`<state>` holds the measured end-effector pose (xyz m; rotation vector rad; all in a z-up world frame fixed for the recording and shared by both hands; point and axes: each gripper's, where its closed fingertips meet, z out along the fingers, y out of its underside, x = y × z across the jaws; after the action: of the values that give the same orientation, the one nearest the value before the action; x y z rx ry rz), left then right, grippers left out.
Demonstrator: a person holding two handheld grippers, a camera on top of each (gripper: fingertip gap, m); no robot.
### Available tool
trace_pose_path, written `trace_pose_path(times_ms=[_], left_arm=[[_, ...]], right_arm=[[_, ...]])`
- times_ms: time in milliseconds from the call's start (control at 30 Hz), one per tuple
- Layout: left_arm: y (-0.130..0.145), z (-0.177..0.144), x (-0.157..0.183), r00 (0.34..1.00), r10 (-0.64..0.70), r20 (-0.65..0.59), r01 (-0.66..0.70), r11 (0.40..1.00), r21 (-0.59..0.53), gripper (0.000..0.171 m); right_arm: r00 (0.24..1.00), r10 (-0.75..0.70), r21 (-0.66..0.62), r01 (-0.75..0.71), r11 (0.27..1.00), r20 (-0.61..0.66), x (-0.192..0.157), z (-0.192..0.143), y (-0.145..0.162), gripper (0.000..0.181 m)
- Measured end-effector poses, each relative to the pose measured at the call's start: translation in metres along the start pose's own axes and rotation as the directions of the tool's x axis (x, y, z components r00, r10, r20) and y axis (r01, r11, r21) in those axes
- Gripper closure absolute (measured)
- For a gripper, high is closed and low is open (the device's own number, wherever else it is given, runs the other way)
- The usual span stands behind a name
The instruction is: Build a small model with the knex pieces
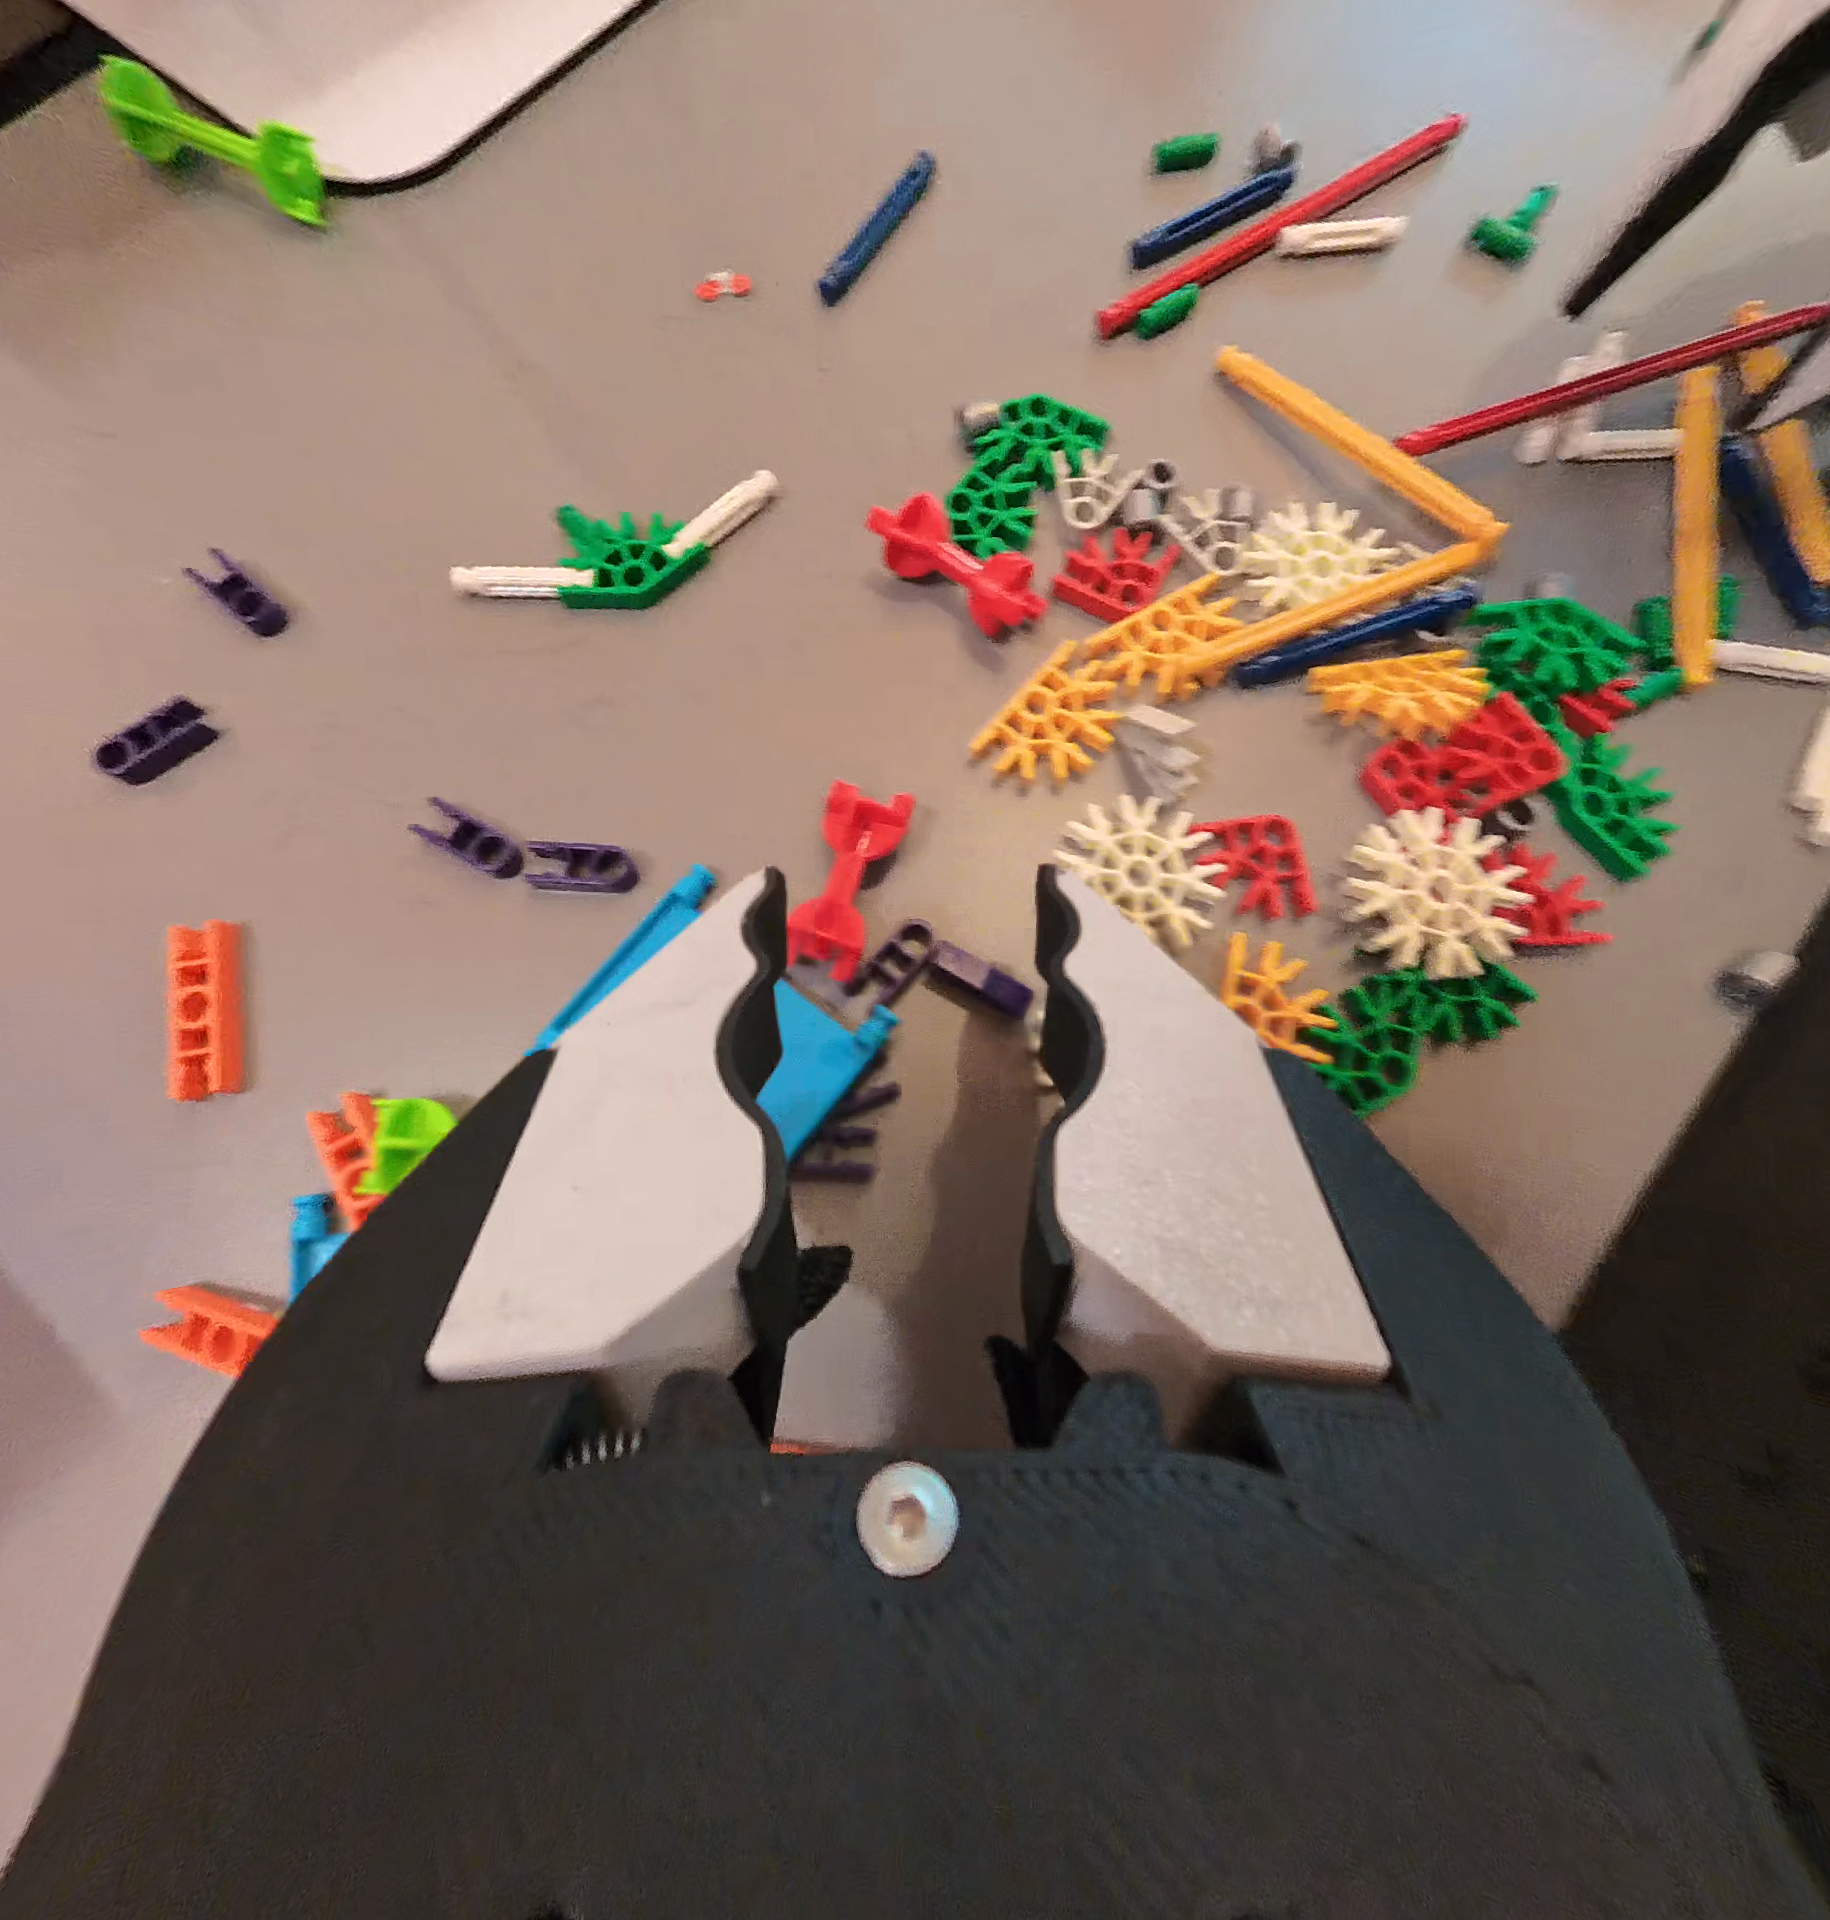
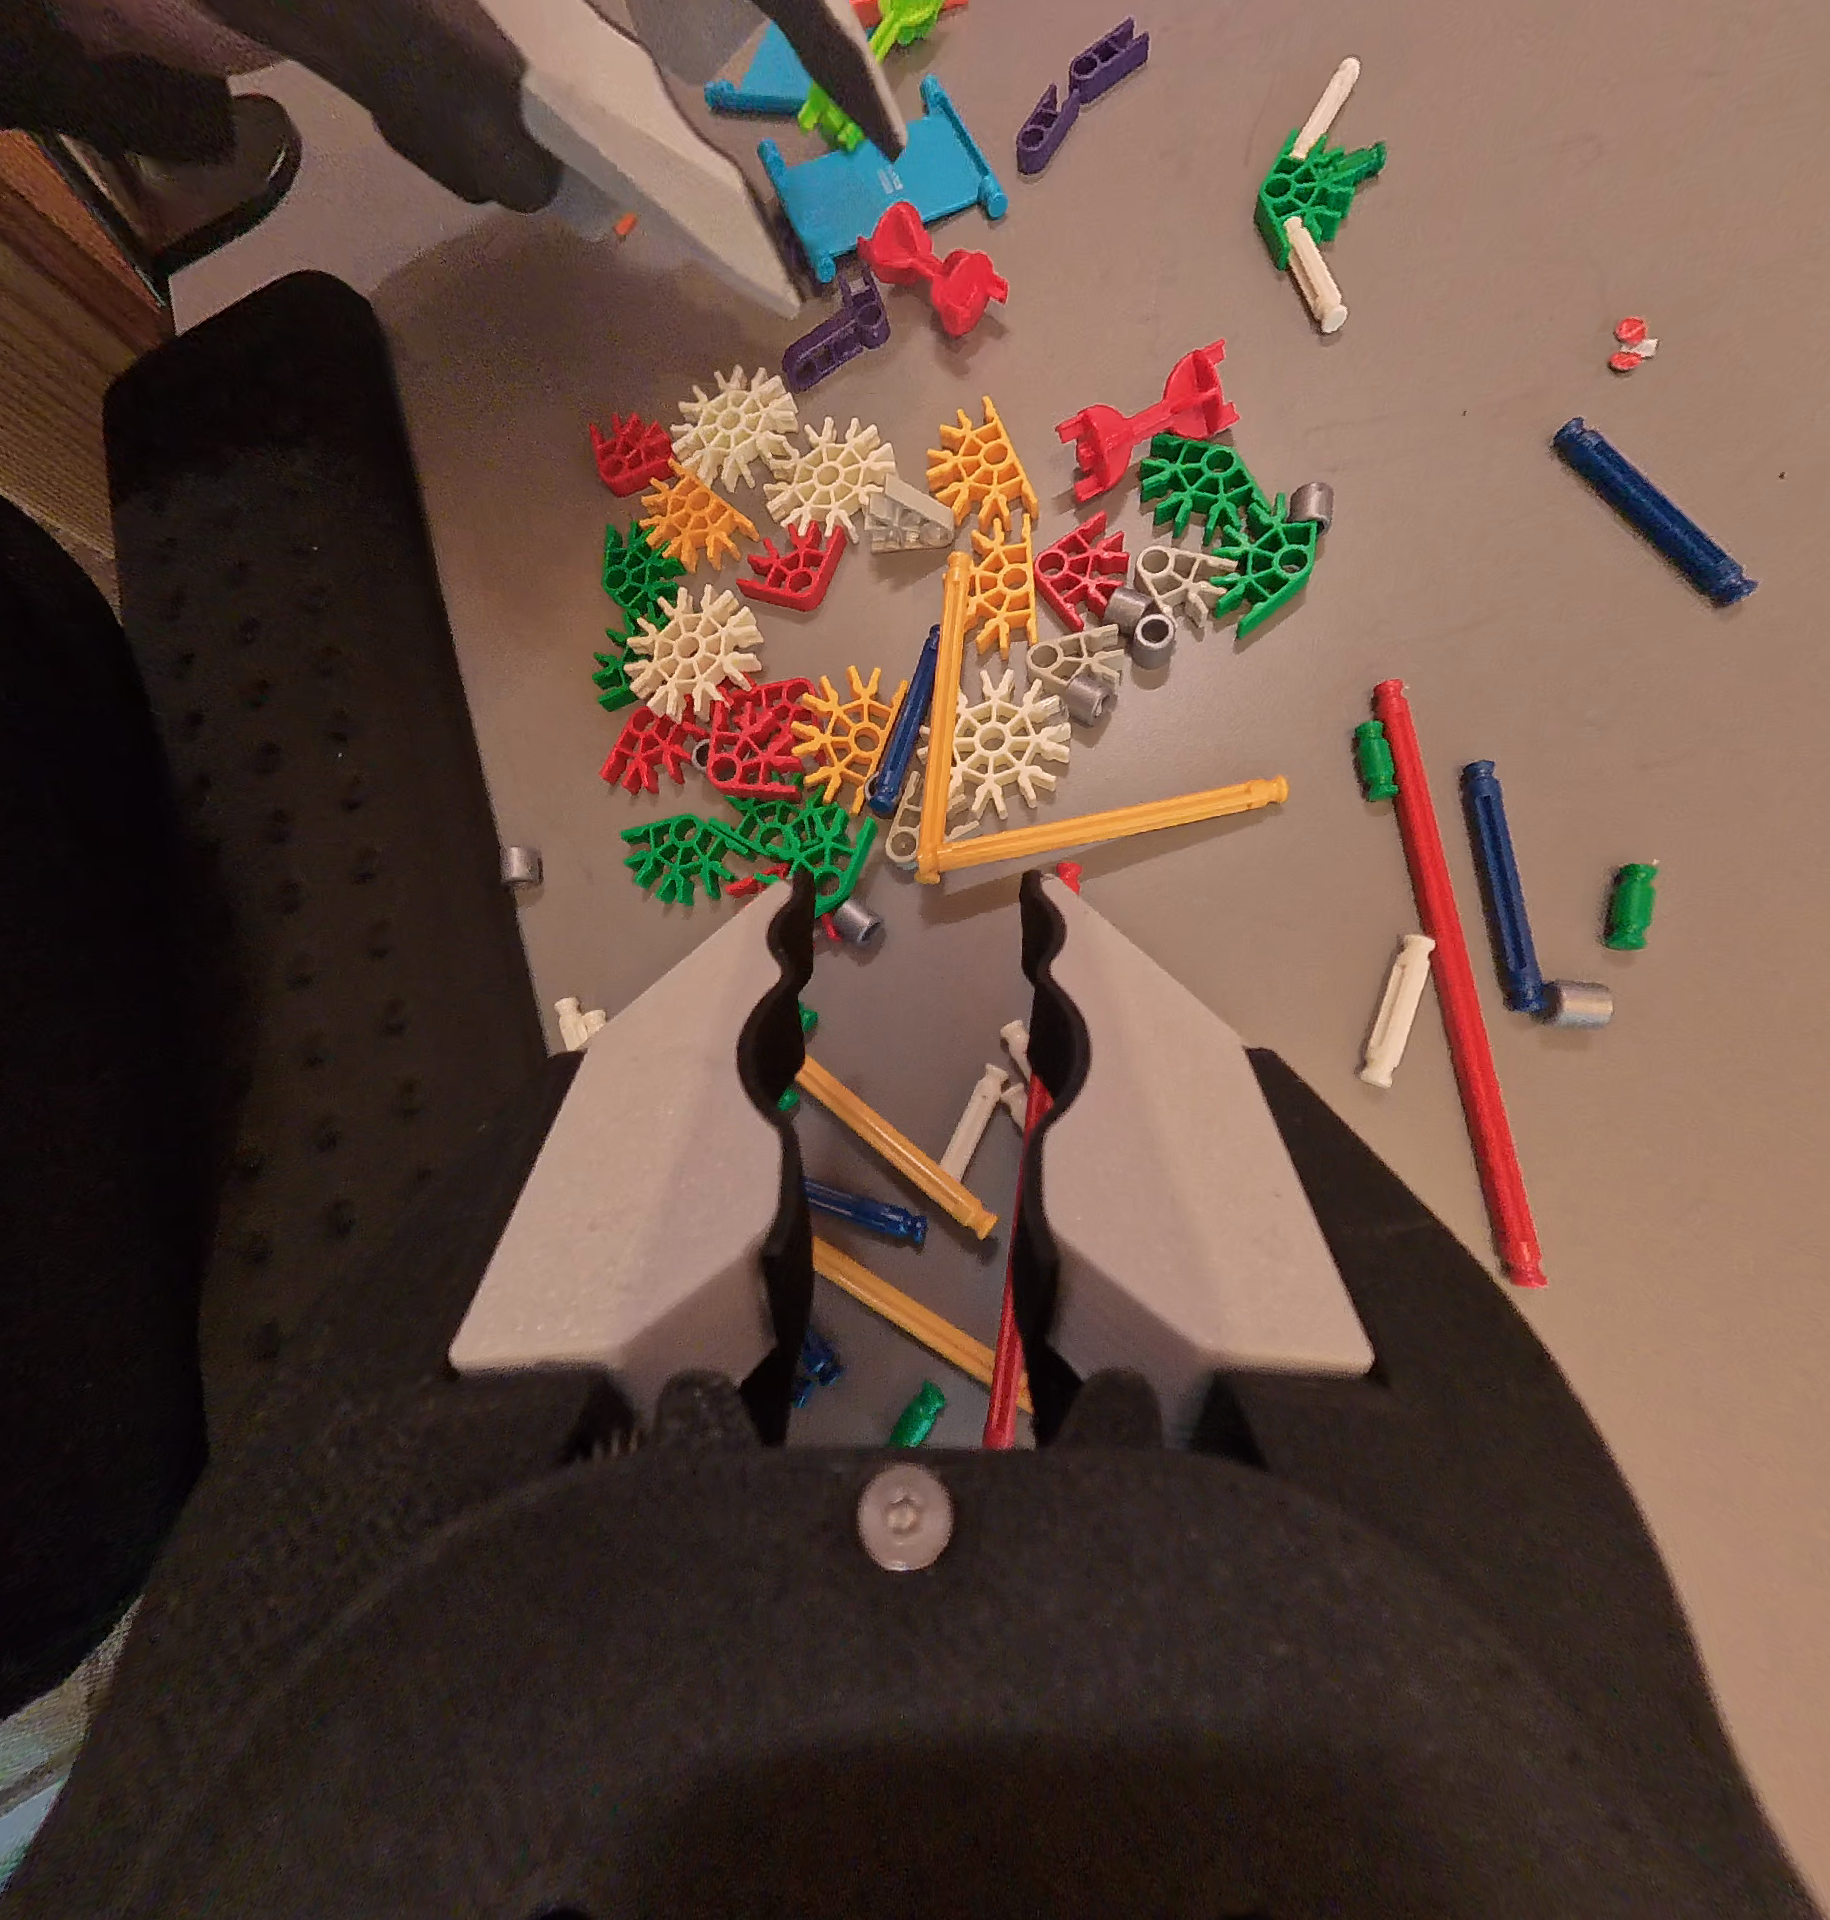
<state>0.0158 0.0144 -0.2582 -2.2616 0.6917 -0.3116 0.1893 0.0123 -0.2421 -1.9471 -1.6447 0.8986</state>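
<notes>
1. Left gripper (image 1: 911,904): I read its fingers as parted to a moderate gap with nothing between them. It hovers over the grey counter (image 1: 475,436), above a short red plastic spool-ended connector (image 1: 851,873), a flat light-blue plastic panel (image 1: 817,1049) and a small purple plastic clip (image 1: 978,971).

2. Right gripper (image 2: 916,904): fingers likewise parted and empty. Through the gap I see loose rods lying on the counter: a yellow plastic rod (image 2: 890,1148), a short blue rod (image 2: 869,1210) and a long red rod (image 2: 1015,1299) running just beside the right-hand finger. I cannot tell whether that finger touches it.

3. Just ahead of the right fingertips lies a heap of snowflake-shaped plastic connectors (image 2: 838,623) in white, red, yellow and green, with two long yellow rods meeting in a vee (image 2: 994,831).

4. Well apart to the right lie a second long red plastic rod (image 2: 1451,977), dark blue rods (image 2: 1649,509) and stubby green pieces (image 2: 1630,906).

5. Handling judgement: these pieces look light, rigid and smooth, so likely to skid or flick if pinched off-centre. Rods seem best taken at mid-length across the shaft; flat connectors lie low and would need edge grips.

6. The left view is somewhat blurred.
</notes>
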Motion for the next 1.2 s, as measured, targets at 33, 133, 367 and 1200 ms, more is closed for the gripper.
trace_pose_path(times_ms=[33,133,367,1200], left_arm=[[0.000,0.004,-0.005,1.000,0.012,0.015,-0.012,1.000,-0.007,0.127],[0.006,0.019,-0.008,0.998,0.066,0.015,-0.065,0.996,-0.058,0.139],[0.008,0.021,0.015,0.988,0.148,-0.039,-0.149,0.988,-0.026,0.168],[0.070,-0.060,-0.137,0.863,-0.329,0.382,0.344,0.939,0.032,0.125]], right_arm=[[1.000,0.000,0.001,0.000,1.000,-0.002,0.001,0.001,-0.002,0.143],[1.000,-0.005,0.001,0.005,1.000,-0.002,0.000,0.004,-0.007,0.143],[1.000,0.003,-0.003,-0.003,1.000,-0.008,-0.001,0.004,-0.007,0.143],[0.999,-0.046,0.002,0.046,0.999,0.015,0.001,0.002,-0.016,0.143]])
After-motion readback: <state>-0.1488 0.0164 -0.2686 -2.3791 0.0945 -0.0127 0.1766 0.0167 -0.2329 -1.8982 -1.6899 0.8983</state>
